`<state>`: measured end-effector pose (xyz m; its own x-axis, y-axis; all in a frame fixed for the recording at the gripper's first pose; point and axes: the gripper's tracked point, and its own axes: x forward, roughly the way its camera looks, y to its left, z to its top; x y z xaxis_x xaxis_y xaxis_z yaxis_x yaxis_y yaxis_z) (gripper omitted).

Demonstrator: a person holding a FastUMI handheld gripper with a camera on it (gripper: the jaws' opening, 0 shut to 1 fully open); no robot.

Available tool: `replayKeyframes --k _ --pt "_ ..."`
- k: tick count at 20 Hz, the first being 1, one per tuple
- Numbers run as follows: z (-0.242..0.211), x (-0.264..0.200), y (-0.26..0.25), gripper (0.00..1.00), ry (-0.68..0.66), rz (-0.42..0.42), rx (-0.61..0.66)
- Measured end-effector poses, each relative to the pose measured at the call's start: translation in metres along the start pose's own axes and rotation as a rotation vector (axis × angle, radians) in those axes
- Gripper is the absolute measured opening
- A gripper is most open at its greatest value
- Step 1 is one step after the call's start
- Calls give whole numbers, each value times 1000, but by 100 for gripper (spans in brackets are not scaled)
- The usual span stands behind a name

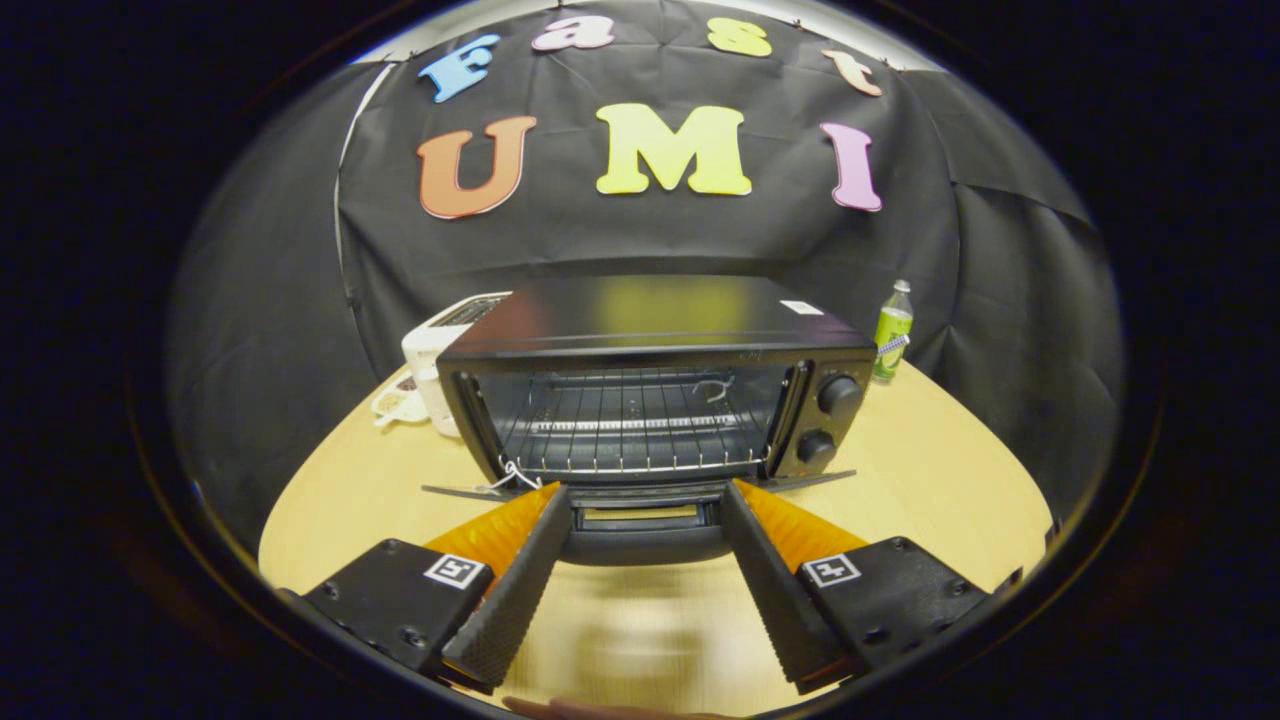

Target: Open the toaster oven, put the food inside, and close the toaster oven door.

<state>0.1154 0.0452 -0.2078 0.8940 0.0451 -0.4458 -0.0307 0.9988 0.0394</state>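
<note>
The gripper [645,500] is hovering low over the pale wooden round table [930,470], its two ridged fingers [520,570] standing wide apart and gripping nothing. Between their tips, just ahead, the dark handle [648,535] of the toaster oven's door [640,492] is lying, the door folded down flat toward the gripper. Beyond the fingers the black metal toaster oven [655,390] is sitting open, its wire rack [635,425] showing inside and two round black knobs [838,395] stacked on its right panel. Behind the oven's left side a white boxy appliance [432,350] is standing, touching or nearly so. Off to the right, well apart near the table's far edge, a clear bottle with a green label [892,332] is standing upright.
</note>
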Motion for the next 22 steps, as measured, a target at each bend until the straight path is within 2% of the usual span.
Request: replayKeyframes --k 4,7,11,13,14,18,22 --pt "-26 -7 0 99 48 -35 -35" --pt "-49 -7 -1 99 98 -34 1" --pt "-83 1 -5 98 228 -19 64" --pt "-102 2 -20 99 288 -89 67" --pt "-107 0 -24 99 311 -97 72" --pt "-101 -8 -21 98 309 -55 87" --pt "-81 -29 -7 98 268 46 71"
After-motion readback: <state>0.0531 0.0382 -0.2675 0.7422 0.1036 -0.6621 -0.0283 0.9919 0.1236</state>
